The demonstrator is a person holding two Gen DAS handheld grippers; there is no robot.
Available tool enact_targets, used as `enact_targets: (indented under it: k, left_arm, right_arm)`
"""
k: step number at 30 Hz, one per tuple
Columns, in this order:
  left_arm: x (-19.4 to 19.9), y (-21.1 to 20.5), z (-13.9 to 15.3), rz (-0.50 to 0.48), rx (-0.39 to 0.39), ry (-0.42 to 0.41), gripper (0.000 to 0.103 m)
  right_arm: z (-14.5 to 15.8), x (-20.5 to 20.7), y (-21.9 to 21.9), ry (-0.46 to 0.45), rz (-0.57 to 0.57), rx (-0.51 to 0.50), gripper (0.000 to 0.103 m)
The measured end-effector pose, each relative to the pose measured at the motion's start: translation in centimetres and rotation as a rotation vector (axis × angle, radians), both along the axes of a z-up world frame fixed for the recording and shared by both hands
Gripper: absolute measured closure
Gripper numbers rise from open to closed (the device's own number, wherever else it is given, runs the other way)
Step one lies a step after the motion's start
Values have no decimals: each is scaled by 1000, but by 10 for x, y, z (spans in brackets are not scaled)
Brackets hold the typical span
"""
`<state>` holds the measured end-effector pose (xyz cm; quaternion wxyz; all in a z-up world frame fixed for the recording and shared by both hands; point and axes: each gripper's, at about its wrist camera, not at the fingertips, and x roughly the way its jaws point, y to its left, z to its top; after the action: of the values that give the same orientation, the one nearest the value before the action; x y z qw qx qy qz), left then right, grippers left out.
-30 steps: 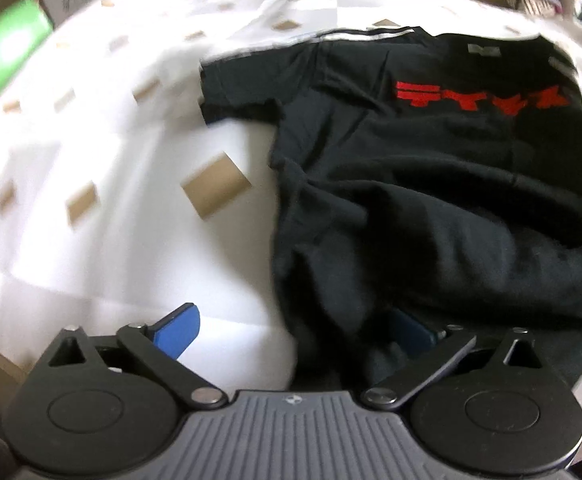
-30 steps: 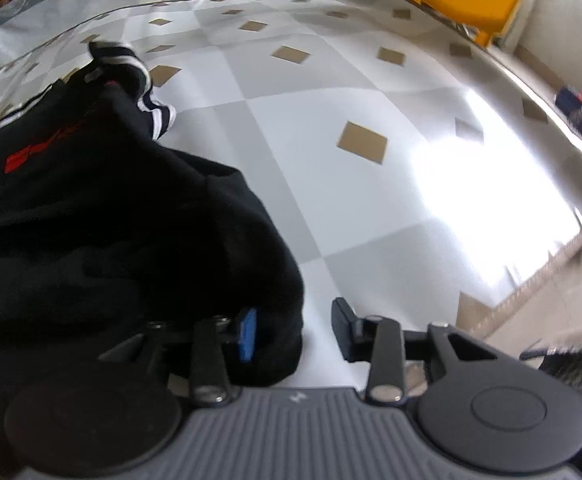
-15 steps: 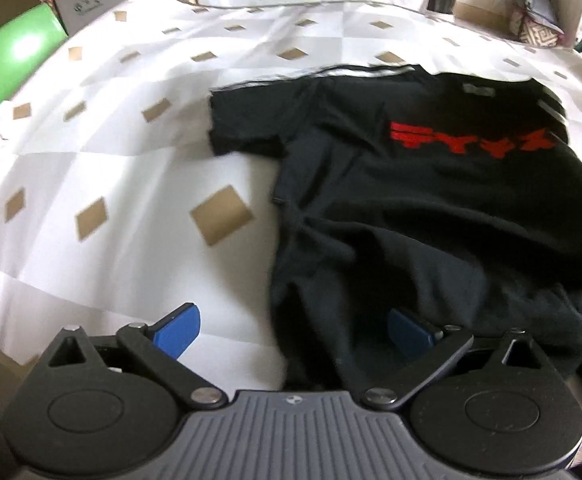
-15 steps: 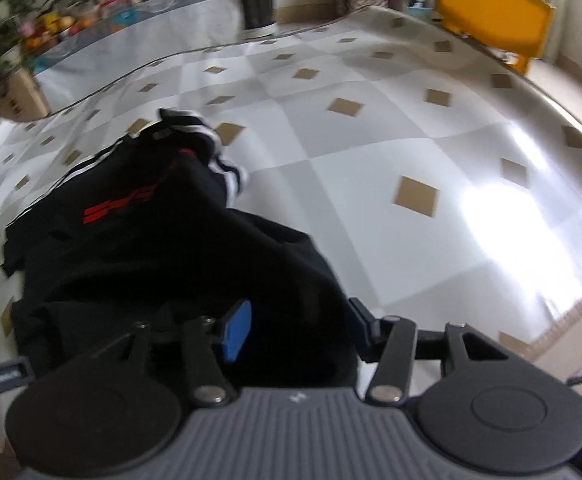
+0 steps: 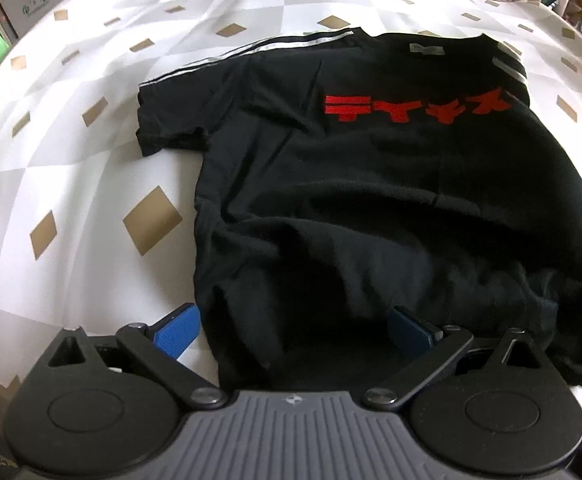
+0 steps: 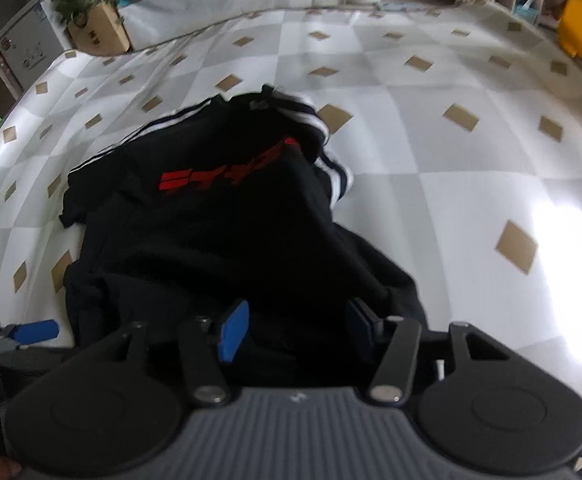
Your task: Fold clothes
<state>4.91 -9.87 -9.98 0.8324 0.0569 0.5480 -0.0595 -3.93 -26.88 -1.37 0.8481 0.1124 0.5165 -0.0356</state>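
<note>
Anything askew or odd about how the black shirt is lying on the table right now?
Yes. The black shirt lies flat on its left side, sleeve spread out, but its right side is folded over and bunched, the striped sleeve crumpled. The hem is rumpled near both open grippers. Nothing looks damaged.

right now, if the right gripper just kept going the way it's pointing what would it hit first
Most likely the black t-shirt: the right gripper has just been opening, and bunched hem fabric lies between and ahead of its pads. How near the cloth is cannot be judged.
</note>
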Motion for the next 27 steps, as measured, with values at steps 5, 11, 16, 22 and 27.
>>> enact_targets:
  k: [5, 11, 16, 22, 27]
  left_arm:
    - [11, -3, 4, -10, 3, 8, 2]
    - [21, -6, 5, -23, -32, 26, 2]
    - [27, -13, 4, -59, -58, 48, 2]
    - [43, -23, 12, -115, -44, 42, 2]
    - [63, -26, 21, -167, -30, 22, 2]
  right_arm:
    - [-1, 12, 1, 9, 45, 4, 50]
    - [4, 28, -2, -24, 95, 10, 57]
    - [3, 43, -4, -38, 117, 13, 60]
    - [7, 61, -9, -92, 90, -5, 56]
    - [5, 77, -12, -116, 98, -19, 50]
